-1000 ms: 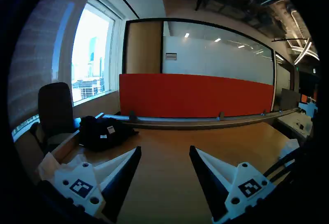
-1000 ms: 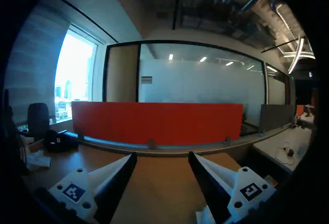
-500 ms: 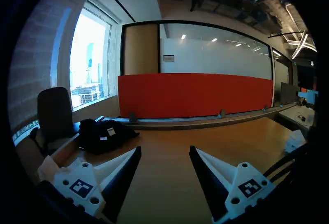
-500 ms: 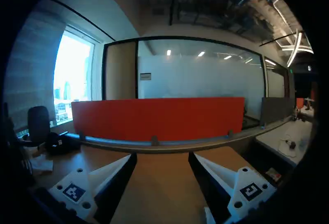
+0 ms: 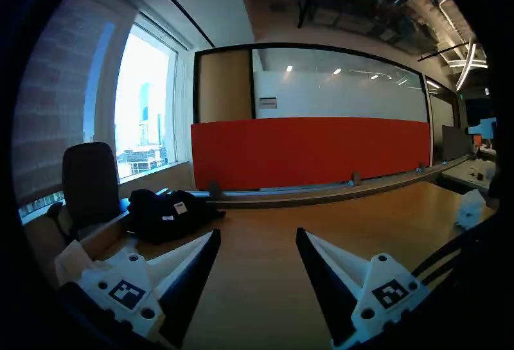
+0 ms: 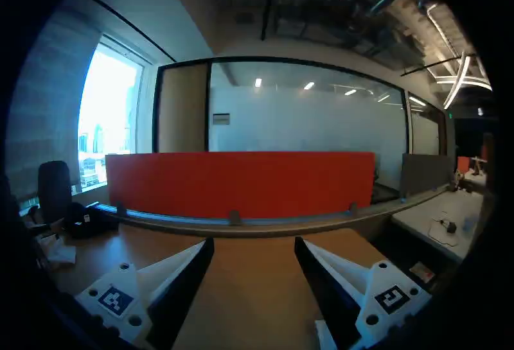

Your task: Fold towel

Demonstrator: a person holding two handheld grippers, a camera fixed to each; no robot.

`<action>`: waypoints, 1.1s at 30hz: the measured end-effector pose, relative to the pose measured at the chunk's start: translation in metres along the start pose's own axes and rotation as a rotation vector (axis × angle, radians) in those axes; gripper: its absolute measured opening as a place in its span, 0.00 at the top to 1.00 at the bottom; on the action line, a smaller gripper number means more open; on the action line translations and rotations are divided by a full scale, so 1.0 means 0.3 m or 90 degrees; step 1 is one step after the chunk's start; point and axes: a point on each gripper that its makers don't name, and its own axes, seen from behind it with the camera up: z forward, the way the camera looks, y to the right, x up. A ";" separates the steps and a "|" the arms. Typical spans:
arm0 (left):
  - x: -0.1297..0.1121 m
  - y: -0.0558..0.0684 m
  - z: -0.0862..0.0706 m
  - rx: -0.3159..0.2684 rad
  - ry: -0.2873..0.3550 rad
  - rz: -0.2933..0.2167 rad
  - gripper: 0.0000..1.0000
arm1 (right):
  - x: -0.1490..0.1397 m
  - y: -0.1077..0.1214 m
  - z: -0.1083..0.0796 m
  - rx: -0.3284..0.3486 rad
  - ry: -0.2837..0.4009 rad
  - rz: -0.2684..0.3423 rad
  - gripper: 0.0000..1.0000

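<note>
My left gripper (image 5: 257,232) hovers open over a bare wooden desk (image 5: 270,279), with nothing between its fingers. A small white crumpled lump (image 5: 469,208), perhaps cloth, lies on the desk at the far right of the left gripper view. Over the same wooden desk (image 6: 257,292) my right gripper (image 6: 252,242) is also open and holds nothing. A scrap of white material (image 6: 323,336) peeks in at the bottom edge beside its right finger. I cannot tell whether either white piece is the towel.
A black bag (image 5: 168,211) lies at the desk's far left, near a dark office chair (image 5: 90,180). White crumpled paper (image 6: 60,253) sits on the left. A red partition (image 5: 308,151) closes the desk's far edge. Another desk (image 6: 443,225) stands to the right.
Both views have shifted slightly. The left one has levelled out and the white lump has slid right and up. Both grippers stay open over the desk.
</note>
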 end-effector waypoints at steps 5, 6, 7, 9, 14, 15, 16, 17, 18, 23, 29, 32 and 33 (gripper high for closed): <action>-0.061 0.000 -0.001 0.005 0.008 -0.012 0.14 | -0.018 -0.012 0.001 -0.002 0.001 -0.012 0.03; -0.073 0.001 -0.001 0.006 0.009 -0.016 0.14 | -0.020 -0.014 0.001 -0.003 0.002 -0.013 0.03; -0.082 0.001 -0.001 0.006 0.011 -0.018 0.14 | -0.021 -0.016 0.001 -0.003 0.004 -0.013 0.03; -0.100 0.000 0.000 0.006 0.015 -0.021 0.14 | -0.024 -0.020 0.001 -0.004 0.009 -0.013 0.03; -0.142 -0.002 0.006 0.010 0.024 -0.013 0.14 | -0.067 -0.029 0.004 -0.003 0.010 -0.009 0.03; -0.151 -0.002 0.007 0.010 0.025 -0.012 0.14 | -0.078 -0.030 0.005 -0.003 0.008 -0.009 0.03; -0.158 -0.003 0.007 0.012 0.026 -0.014 0.14 | -0.086 -0.030 0.005 -0.003 0.008 -0.008 0.03; -0.166 -0.004 0.007 0.013 0.026 -0.015 0.14 | -0.095 -0.030 0.006 -0.004 0.007 -0.007 0.03; -0.173 -0.005 0.008 0.014 0.027 -0.017 0.14 | -0.104 -0.030 0.006 -0.004 0.006 -0.006 0.03; -0.199 -0.008 0.004 0.017 0.034 -0.025 0.14 | -0.139 -0.030 0.009 -0.004 0.006 -0.004 0.03; -0.231 -0.008 -0.002 0.021 0.035 -0.032 0.13 | -0.160 -0.027 0.011 -0.005 0.008 -0.006 0.03; -0.242 -0.007 -0.003 0.021 0.035 -0.037 0.14 | -0.166 -0.031 0.013 -0.004 0.007 -0.006 0.03; -0.246 -0.007 -0.004 0.021 0.035 -0.039 0.14 | -0.168 -0.032 0.013 -0.004 0.006 -0.006 0.03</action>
